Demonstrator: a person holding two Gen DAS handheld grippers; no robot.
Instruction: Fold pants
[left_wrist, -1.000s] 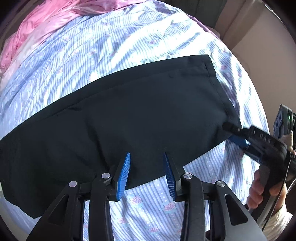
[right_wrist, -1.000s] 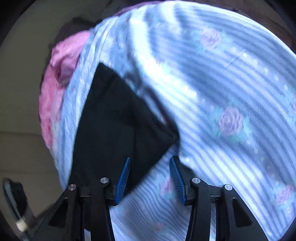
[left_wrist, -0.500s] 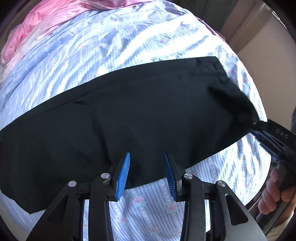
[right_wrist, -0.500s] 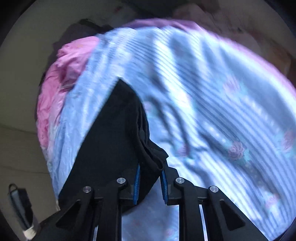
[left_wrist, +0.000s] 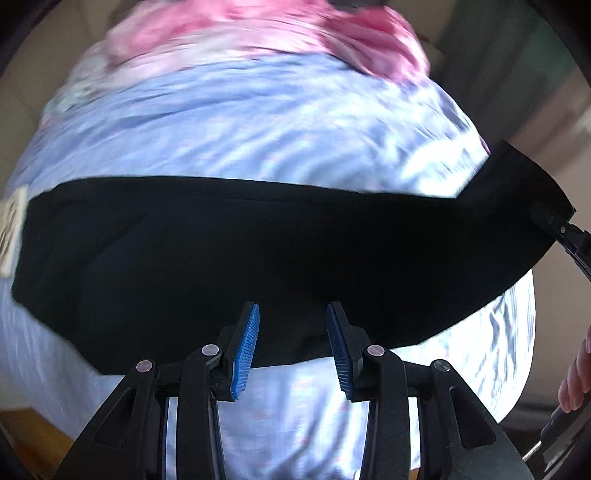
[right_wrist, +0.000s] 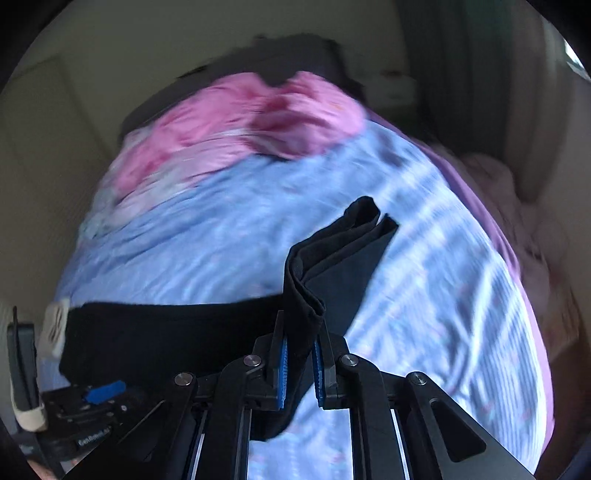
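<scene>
Lifted hem — black pants (right_wrist: 306, 295) bunched.

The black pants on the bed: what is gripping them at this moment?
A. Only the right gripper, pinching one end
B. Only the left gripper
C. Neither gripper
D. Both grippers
A. In the right wrist view the right gripper is closing on a bunched end of the black pants and holds it up off the blue striped sheet, while the left gripper has nothing between its blue pads.
</scene>
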